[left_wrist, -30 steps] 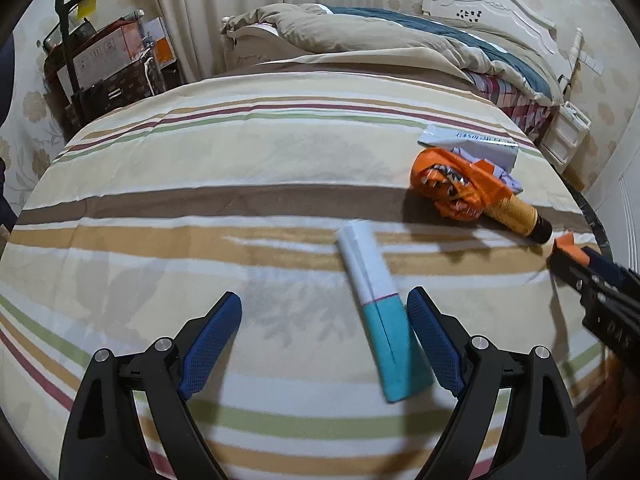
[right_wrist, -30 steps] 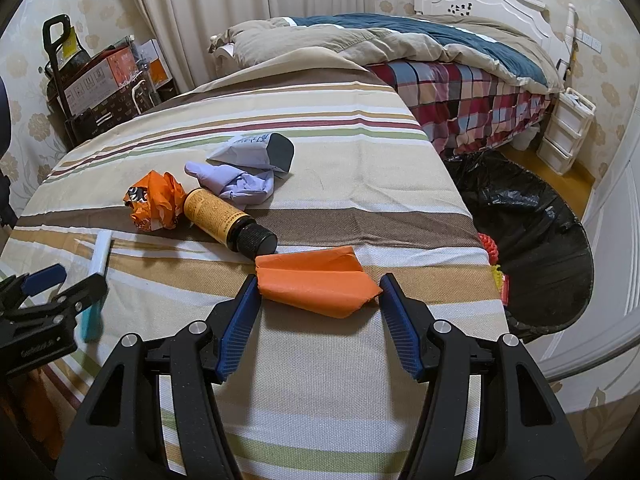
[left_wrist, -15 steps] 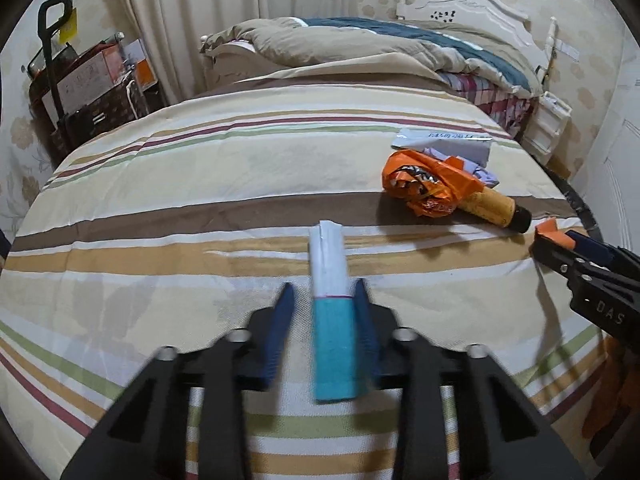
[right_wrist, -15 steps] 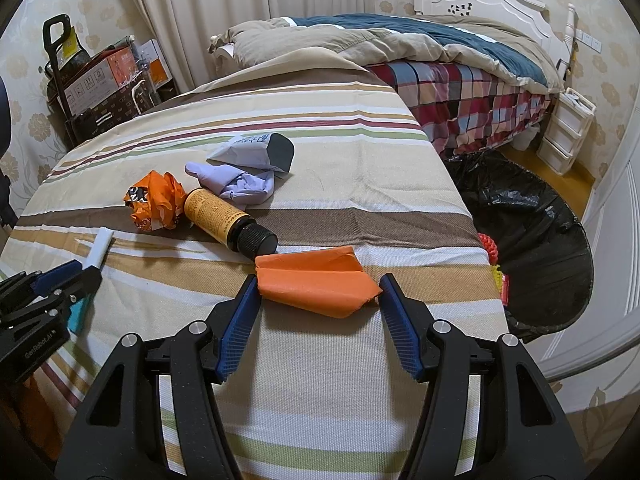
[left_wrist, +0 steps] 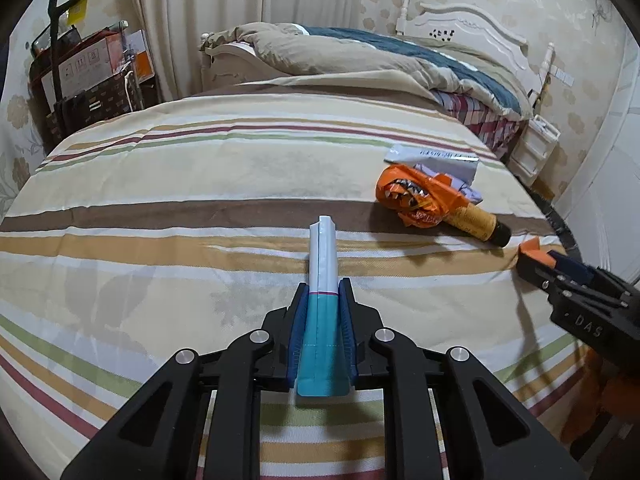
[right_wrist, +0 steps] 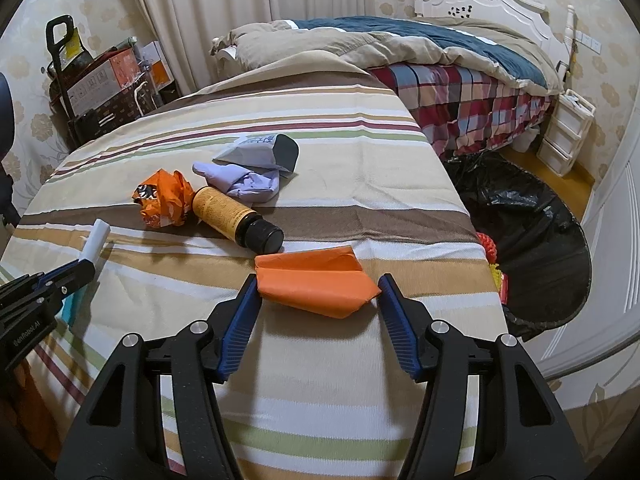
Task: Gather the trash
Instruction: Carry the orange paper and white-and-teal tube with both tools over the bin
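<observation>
A long white and teal packet [left_wrist: 322,248] lies on the striped cloth [left_wrist: 160,184], and my left gripper [left_wrist: 323,288] is shut on its teal end. In the right wrist view this packet [right_wrist: 98,238] shows at the far left. A folded orange paper [right_wrist: 308,272] sits between the blue pads of my right gripper [right_wrist: 318,280], which press on both of its ends. A black trash bag [right_wrist: 532,232] lies open on the floor off the cloth's right edge.
A crumpled orange wrapper [right_wrist: 164,200], an amber bottle with a black cap [right_wrist: 232,216], a lilac crumpled piece [right_wrist: 240,180] and a white pouch [right_wrist: 260,148] lie mid-cloth. A bed with a quilt [right_wrist: 400,40] stands behind, white drawers [right_wrist: 568,124] to the right, stacked boxes [right_wrist: 104,80] to the left.
My left gripper's jaws went from wide open beside the packet to shut on its teal end, and the packet now points straight ahead. The right gripper and orange paper have not moved.
</observation>
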The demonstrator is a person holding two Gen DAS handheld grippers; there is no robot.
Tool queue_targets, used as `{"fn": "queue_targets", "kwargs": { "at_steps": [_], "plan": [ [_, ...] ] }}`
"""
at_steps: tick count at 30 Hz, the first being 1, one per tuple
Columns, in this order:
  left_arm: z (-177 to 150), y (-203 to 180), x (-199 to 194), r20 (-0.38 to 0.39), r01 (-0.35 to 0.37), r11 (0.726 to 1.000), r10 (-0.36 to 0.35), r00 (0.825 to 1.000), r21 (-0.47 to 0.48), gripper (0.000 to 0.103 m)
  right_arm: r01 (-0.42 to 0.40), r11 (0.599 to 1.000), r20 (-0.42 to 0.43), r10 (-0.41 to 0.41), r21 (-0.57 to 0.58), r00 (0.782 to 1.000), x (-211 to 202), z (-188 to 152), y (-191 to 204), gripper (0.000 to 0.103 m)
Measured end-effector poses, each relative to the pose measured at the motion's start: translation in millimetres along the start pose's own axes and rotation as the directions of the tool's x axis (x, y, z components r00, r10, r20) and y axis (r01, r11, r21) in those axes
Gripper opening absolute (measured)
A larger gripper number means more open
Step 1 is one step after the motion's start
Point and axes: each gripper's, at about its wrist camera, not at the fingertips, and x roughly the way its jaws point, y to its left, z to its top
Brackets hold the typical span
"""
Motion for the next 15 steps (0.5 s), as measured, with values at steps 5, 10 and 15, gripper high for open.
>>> {"fn": "queue_targets", "kwargs": {
  "at_steps": [5,10,15],
  "plan": [
    [4,-5,-11,0.035,0.025,1.000,-0.025,0.999,-0.002,0.018,0.004,1.000,0.005,-0.004,0.001,1.000,-4,-2,0,0.058],
    [11,-14,-23,0.079,0.058,0.998,-0.059,0.995,0.011,0.018,0.011,1.000,0.029,-0.012,0.010,1.000,-16,-1,-6,0.058],
    [20,-33,-30,0.117,0.096,0.994,-0.100,0.988,0.042,0.018,0.032,0.999,0.067,-0.034,0.031,0.997,-31,5,-20,0.058]
  ]
}}
